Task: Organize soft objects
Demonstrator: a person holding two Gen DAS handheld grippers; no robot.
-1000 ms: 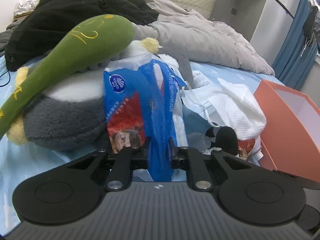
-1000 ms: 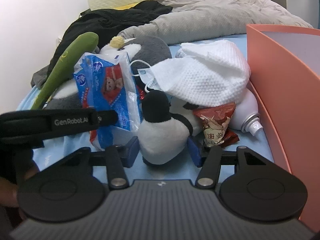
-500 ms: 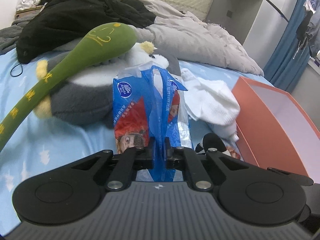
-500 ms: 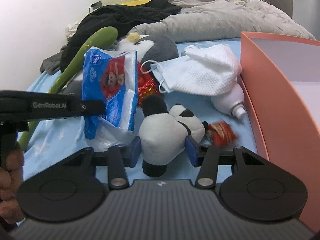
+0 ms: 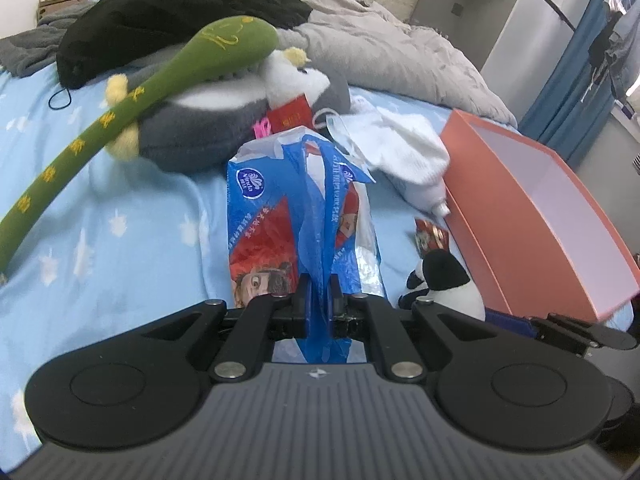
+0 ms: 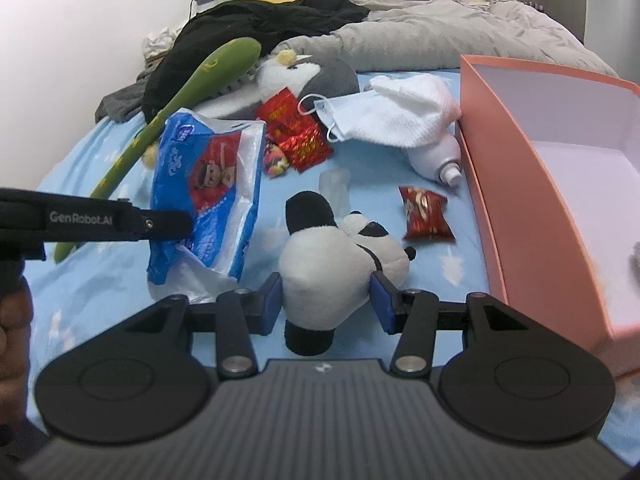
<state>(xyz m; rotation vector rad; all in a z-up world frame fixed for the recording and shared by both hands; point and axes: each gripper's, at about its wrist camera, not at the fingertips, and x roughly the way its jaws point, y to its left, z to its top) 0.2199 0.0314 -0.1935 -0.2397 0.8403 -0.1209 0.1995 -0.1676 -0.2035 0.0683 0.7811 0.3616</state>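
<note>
My left gripper [image 5: 319, 292] is shut on the blue handle strip of a tissue pack [image 5: 280, 216], which hangs off the bed. From the right wrist view the same tissue pack [image 6: 208, 184] dangles from the left gripper [image 6: 188, 222]. My right gripper [image 6: 328, 300] is shut on a black-and-white panda plush [image 6: 332, 264], with its blue pads pressing into the plush body. The panda [image 5: 444, 284] also shows at the lower right of the left wrist view. An open orange box [image 6: 520, 184] stands to the right.
On the blue sheet lie a green plush stick [image 5: 160, 76], a grey penguin plush [image 5: 208, 120], a white towel [image 6: 412, 116], a face mask [image 6: 352, 116], a white bottle [image 6: 436, 156], a red snack packet [image 6: 426, 212] and a red envelope [image 6: 296, 128]. A black garment and a grey duvet lie behind.
Both grippers have drawn back and upward from the pile, carrying the tissue pack and the panda. The red snack packet now lies alone on the sheet.
</note>
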